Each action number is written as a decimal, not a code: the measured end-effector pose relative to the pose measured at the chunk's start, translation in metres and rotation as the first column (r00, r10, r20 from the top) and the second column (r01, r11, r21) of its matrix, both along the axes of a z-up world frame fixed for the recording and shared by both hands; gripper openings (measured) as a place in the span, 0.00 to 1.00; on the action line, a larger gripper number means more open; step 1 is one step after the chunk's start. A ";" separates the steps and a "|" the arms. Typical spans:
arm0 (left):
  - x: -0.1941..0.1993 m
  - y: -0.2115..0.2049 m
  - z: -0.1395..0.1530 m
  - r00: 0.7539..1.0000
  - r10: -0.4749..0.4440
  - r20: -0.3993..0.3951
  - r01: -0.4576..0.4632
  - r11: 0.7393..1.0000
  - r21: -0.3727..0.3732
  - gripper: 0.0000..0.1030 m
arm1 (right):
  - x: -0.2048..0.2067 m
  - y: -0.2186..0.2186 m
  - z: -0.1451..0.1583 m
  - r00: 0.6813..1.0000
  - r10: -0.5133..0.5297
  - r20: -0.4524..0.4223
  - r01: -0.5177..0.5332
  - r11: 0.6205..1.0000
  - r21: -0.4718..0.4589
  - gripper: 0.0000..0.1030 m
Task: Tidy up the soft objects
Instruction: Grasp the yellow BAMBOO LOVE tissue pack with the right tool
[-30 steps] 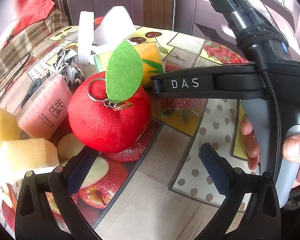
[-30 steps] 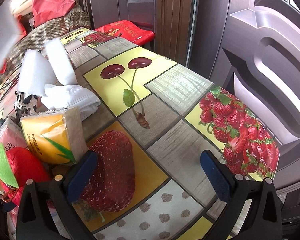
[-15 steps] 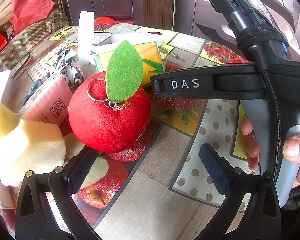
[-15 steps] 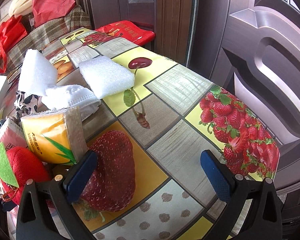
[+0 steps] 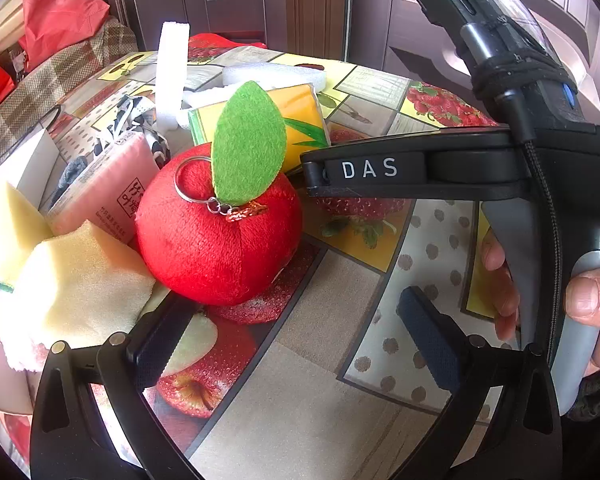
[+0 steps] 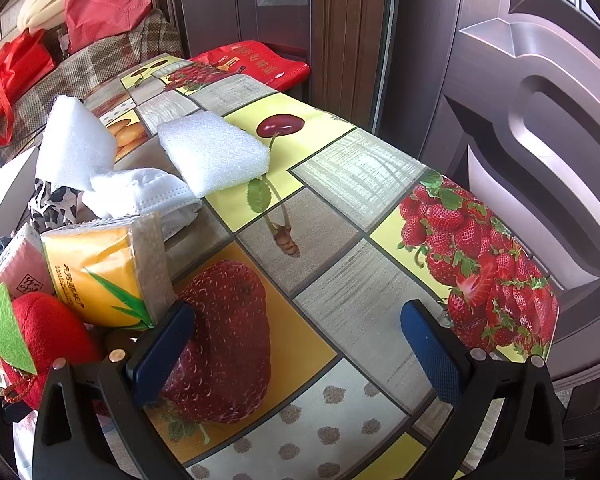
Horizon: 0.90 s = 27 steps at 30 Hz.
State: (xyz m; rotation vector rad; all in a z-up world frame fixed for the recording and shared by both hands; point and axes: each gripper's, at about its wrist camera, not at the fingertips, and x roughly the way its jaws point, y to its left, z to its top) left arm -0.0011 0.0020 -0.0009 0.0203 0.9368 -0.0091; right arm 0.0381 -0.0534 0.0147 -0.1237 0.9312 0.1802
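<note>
A white rectangular foam block (image 6: 214, 154) has just landed flat on the fruit-print tablecloth (image 6: 340, 300), sorting barely begun, while the left gripper (image 5: 296, 336) and right gripper (image 6: 300, 350) wait, fingers apart.

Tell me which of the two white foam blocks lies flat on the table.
The white foam block over the printed cherry lies flat; the other white block, behind the face mask, stands tilted up.

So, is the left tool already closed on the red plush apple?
No, the left tool is open and the red plush apple sits beyond its fingertips.
</note>
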 end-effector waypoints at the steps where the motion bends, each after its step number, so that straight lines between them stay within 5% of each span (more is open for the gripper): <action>1: 0.000 0.000 0.000 1.000 0.000 0.000 0.000 1.000 0.000 0.99 | 0.000 0.000 0.000 1.000 0.000 0.000 0.000 1.000 0.000 1.00; 13: 0.000 0.000 0.000 1.000 0.000 0.000 0.000 1.000 0.000 0.99 | -0.001 -0.001 0.001 1.000 0.001 0.004 -0.001 1.000 0.017 1.00; 17: 0.000 0.000 0.000 1.000 0.000 0.000 0.000 1.000 -0.001 0.99 | -0.005 -0.018 0.008 0.999 0.015 0.030 -0.020 0.986 0.166 1.00; 20: 0.000 0.000 0.000 1.000 0.000 0.000 0.000 1.000 0.000 0.99 | -0.009 -0.034 0.019 0.992 0.078 0.099 -0.106 0.940 0.324 1.00; 23: 0.000 0.000 0.000 1.000 0.000 0.000 0.000 1.000 0.000 0.99 | -0.012 -0.028 0.036 0.947 0.226 0.230 -0.291 0.906 0.308 1.00; 27: 0.000 0.000 0.000 1.000 0.000 0.000 0.000 1.000 0.000 0.99 | -0.015 0.009 0.043 0.836 0.491 0.245 -0.513 0.858 0.033 1.00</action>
